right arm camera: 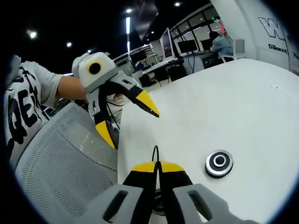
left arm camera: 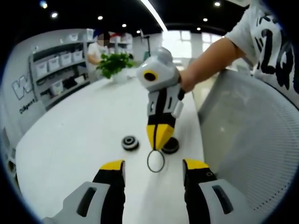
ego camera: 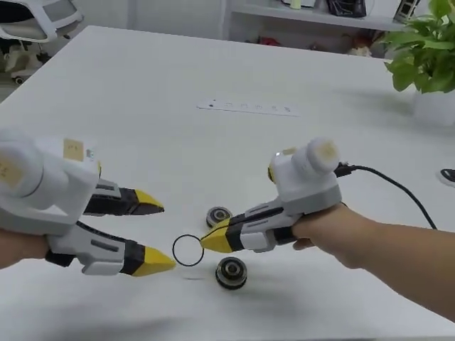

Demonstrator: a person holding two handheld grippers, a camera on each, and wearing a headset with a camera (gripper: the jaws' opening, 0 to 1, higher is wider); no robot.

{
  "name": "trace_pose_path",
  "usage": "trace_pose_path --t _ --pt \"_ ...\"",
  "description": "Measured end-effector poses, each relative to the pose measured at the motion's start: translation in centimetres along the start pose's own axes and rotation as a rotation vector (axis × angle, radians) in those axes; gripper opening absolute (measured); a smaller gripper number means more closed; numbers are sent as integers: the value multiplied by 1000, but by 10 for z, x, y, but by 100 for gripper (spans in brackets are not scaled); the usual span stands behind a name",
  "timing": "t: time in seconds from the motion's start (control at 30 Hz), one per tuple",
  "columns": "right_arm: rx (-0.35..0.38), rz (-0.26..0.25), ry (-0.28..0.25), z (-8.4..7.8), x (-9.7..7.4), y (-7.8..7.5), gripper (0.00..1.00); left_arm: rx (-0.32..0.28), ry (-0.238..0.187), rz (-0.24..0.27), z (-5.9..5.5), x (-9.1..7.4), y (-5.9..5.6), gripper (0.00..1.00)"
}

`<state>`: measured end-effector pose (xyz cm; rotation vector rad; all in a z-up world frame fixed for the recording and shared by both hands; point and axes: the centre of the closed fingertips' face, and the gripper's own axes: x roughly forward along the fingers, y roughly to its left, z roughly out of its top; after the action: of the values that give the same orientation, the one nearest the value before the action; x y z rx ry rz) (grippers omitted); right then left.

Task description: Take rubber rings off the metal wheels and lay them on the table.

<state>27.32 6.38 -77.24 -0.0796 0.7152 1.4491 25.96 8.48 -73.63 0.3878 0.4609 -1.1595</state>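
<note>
My right gripper [ego camera: 211,241] comes in from the right and is shut on a thin black rubber ring [ego camera: 188,250], which hangs from its yellow tips low over the white table [ego camera: 142,106]. Seen from the left gripper view, the ring [left arm camera: 155,161] dangles below the right gripper [left arm camera: 160,138]. Two metal wheels lie close by: one [ego camera: 218,216] just behind the tips, a darker one [ego camera: 232,272] in front. My left gripper [ego camera: 158,232] is open, left of the ring and level with it. In the right gripper view the ring [right arm camera: 155,154] shows edge-on, with a wheel [right arm camera: 219,163] to its right.
A potted plant [ego camera: 421,53] stands at the table's far right corner. A black cable [ego camera: 398,188] trails from the right gripper. A flush socket strip [ego camera: 245,107] sits mid-table. A grey mesh chair [right arm camera: 60,168] stands at the table's near edge.
</note>
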Motion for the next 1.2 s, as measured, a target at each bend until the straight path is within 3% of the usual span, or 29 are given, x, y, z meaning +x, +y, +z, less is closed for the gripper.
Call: trace_pose_path --t 0.23,0.53,0.8,1.2 --pt "-24 -25 42 -9 6 -3 0 -4 11 -1 -4 1 0 50" --pt "-36 -53 36 -9 3 -9 8 -10 18 -9 -6 2 -2 50" --pt "-60 -65 16 0 -10 -11 16 -11 20 -16 -4 5 -4 50" --pt "-78 -80 -6 3 -33 -10 18 0 22 -43 4 17 -8 49"
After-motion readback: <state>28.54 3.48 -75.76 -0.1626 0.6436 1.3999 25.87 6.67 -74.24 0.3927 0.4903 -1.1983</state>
